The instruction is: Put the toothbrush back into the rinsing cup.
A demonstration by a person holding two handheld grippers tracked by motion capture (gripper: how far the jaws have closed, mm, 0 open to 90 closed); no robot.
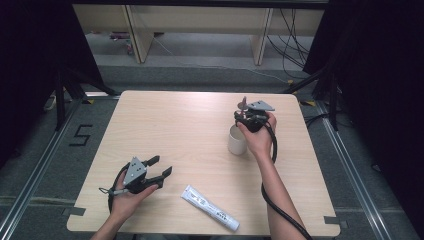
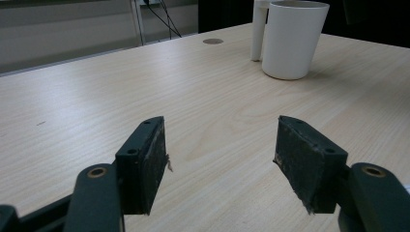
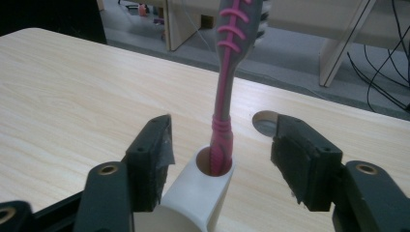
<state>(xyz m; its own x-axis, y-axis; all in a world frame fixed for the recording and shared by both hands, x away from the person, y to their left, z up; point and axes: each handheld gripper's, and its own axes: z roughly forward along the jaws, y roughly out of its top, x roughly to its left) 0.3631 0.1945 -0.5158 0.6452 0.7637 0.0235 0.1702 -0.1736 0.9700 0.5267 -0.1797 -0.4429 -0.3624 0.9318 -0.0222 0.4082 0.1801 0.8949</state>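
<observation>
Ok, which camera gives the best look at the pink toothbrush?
The right gripper view: the toothbrush stands upright in the cup's side holder, between open fingers. The high view shows only its small top; the left gripper view shows just the holder.

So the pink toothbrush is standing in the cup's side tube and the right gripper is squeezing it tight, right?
Not quite. The toothbrush does stand in the cup's side tube, but the right gripper is not squeezing it: the right gripper view shows its jaws spread wide, clear of the handle on both sides.

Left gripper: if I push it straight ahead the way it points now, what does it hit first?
Probably the white cup. The left gripper is open, with bare table ahead; the cup sits slightly right of centre, so it might slip past.
</observation>
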